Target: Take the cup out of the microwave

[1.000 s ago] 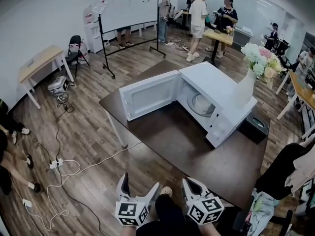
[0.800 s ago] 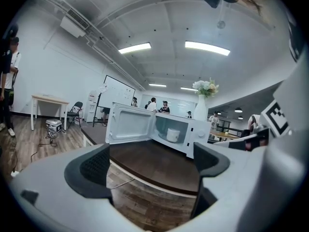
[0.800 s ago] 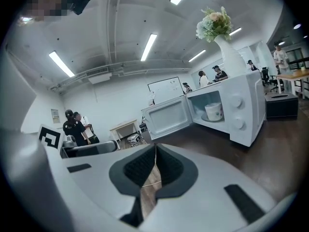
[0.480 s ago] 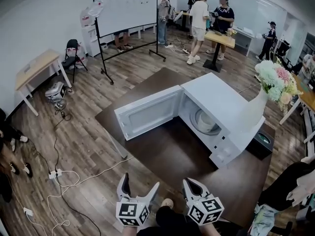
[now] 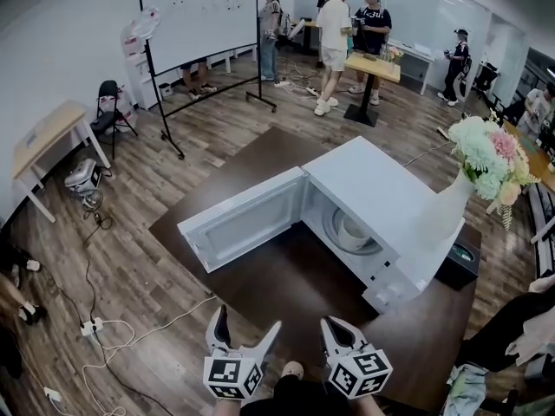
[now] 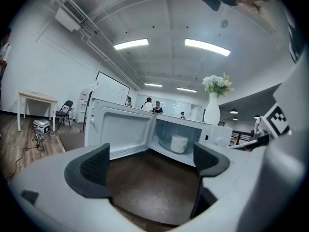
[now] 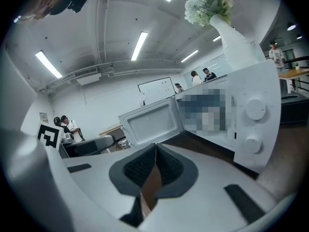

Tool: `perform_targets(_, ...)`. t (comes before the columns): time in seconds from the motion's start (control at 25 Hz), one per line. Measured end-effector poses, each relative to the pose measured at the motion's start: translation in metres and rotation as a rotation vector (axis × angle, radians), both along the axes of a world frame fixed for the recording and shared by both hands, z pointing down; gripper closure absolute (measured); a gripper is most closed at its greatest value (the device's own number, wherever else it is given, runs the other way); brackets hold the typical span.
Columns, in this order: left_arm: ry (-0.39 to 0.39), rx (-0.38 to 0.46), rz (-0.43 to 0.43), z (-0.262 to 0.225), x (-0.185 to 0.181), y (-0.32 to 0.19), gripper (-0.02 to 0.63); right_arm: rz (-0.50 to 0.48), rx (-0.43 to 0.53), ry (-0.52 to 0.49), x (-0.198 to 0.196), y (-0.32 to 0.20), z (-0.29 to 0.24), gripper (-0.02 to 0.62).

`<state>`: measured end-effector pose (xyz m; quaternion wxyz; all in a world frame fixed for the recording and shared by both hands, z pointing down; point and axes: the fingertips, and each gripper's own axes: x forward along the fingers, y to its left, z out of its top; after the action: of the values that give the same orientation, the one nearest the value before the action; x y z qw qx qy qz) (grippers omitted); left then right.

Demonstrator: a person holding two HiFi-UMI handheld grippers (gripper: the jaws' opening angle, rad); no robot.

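A white microwave [image 5: 381, 206] stands on the dark brown table [image 5: 286, 289], its door [image 5: 238, 224] swung open to the left. Inside it, on the turntable, a white cup [image 5: 351, 230] sits upright; the left gripper view shows the cup [image 6: 179, 143] straight ahead in the cavity. My left gripper [image 5: 247, 323] is held low at the table's near edge, open and empty, its jaws [image 6: 152, 163] wide apart. Beside it, the right gripper [image 5: 334, 328] is shut with nothing in it, pads [image 7: 154, 170] pressed together. Both are well short of the microwave.
A white vase of flowers [image 5: 451, 206] stands on the microwave's right end, and a black box [image 5: 457, 263] lies behind it. Cables and a power strip [image 5: 91, 328] trail on the floor at left. A whiteboard [image 5: 199, 11] and several people stand at the back.
The head view has moved forward and to the right, so the microwave and table sit lower and further left in it. Both grippers keep the same pose.
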<state>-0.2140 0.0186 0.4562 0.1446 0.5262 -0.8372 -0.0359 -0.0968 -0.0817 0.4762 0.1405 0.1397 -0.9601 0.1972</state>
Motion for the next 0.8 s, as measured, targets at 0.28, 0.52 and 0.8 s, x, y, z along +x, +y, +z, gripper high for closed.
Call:
perform_targets(0.28,0.005,-0.001,0.033,0.005,-0.008,-0.027,0.091,0.014,-0.022,0.006,-0.010,-0.019,0.010,0.600)
perform_targets(0.52,0.020,-0.023,0.093,0.019,0.001,-0.053,0.091,0.054,-0.037,0.008,-0.004,-0.038,0.021,0.600)
perform_targets(0.8,0.018,-0.034,0.208,0.019,0.017,-0.088,0.091,0.125,-0.050,-0.003,0.011,-0.054,0.022,0.600)
